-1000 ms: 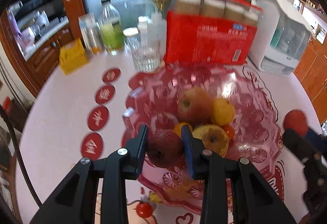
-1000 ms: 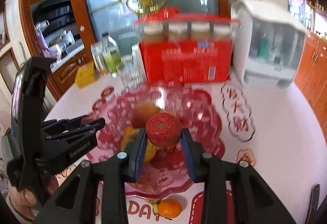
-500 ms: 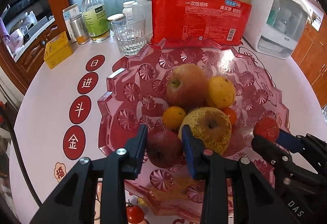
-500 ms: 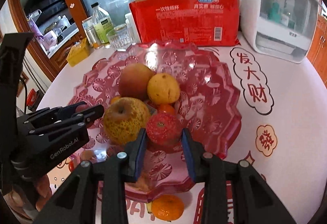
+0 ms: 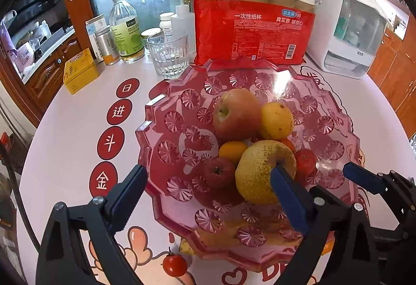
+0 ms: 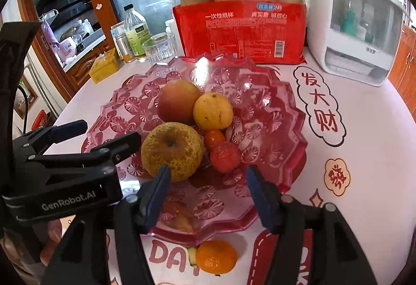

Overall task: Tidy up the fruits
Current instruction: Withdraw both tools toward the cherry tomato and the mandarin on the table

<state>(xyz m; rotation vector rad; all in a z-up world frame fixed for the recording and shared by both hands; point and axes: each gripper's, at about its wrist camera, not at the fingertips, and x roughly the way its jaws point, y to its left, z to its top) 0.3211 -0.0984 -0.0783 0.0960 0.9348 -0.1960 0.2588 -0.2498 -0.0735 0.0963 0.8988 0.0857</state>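
Jaws of both grippers now spread, dark red apple and small red fruit released into pink bowl

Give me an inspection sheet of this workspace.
Surface: white table with red printed characters.
Job's things: pink bowl holds apple, pear and smaller fruit; mandarin and tomato lie outside it on the table.
Clutter: cup pack, glass, bottle, yellow tin, white box.
Grippers: left gripper and right gripper open, holding nothing.
Cables: black cable at the left edge.
Surroundings: wooden cabinets.
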